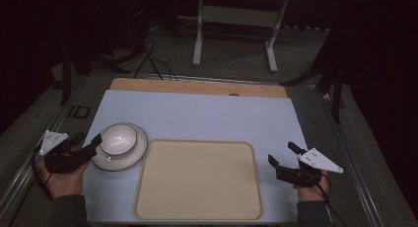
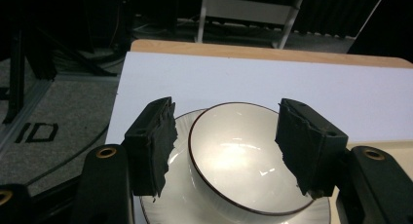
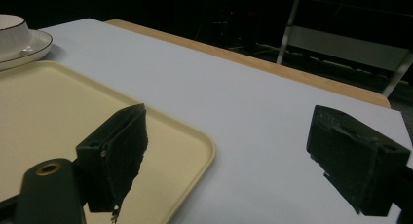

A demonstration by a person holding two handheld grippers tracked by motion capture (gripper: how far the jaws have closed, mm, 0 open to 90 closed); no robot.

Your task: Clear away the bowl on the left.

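- I see a white bowl (image 1: pixel 119 138) with a thin dark rim line, glossy and round, seated on a white plate (image 1: pixel 129 159) that carries the same dark edge line.
- The bowl and plate sit on the pale blue mat (image 1: pixel 197 113), at its left side, touching or just beside the left edge of the tray (image 1: pixel 197 180).
- The tray is a cream rectangle with rounded corners and a raised lip; its surface looks matte.
- The mat covers a wooden table (image 1: pixel 197 86), which shows as a strip along the far edge.
- My left gripper (image 2: pixel 226 136) is spread wide: in the left gripper view its black, rough-faced jaws stand on either side of the bowl, apart from its wall as far as I can tell.
- My right gripper (image 3: pixel 238 156) is also released, jaws well apart, over the mat just beside the tray's right edge, well apart from the bowl.
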